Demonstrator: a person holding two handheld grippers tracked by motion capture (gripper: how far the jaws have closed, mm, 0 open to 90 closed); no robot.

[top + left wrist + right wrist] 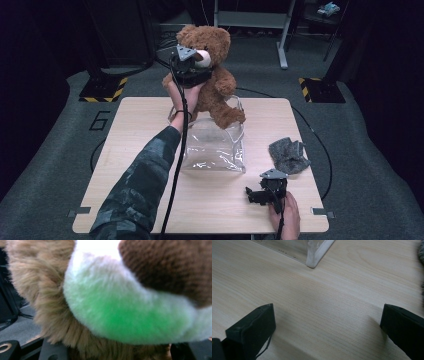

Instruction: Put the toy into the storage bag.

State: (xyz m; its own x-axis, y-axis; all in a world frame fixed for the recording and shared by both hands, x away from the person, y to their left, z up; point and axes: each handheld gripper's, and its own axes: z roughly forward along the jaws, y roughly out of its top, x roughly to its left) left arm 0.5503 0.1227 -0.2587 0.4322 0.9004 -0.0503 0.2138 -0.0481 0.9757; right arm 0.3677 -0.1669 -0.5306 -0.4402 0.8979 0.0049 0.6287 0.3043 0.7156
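I work from the table [150,200] down to the small things. It is a pale wooden top, and the floor beside its left edge carries a marked "6", the only writing I can read; I see no brand or label on anything.

The teddy bear [215,85] is the biggest item I am handling. My left gripper [192,67] has it lifted above the far edge of the table, its legs hanging down at the mouth of the clear plastic bag [215,145]. In the left gripper view the fur and pale muzzle [120,315] press right up against the camera, so I cannot see how far the jaws stand apart; I judge they are clamped on the bear around the neck or chest. It looks light, soft and squashy, not fragile, and the plush should give under the jaws without slipping. A hold on the body seems best, since a limb would let it swing.

The bag stands upright, floppy and slick; I would take it by the rim to hold its mouth wide.

A grey cloth [289,155] lies near the right edge, limp and easy to pinch.

My right gripper [260,195] rests low on the near right of the table, jaws spread wide with nothing between them.
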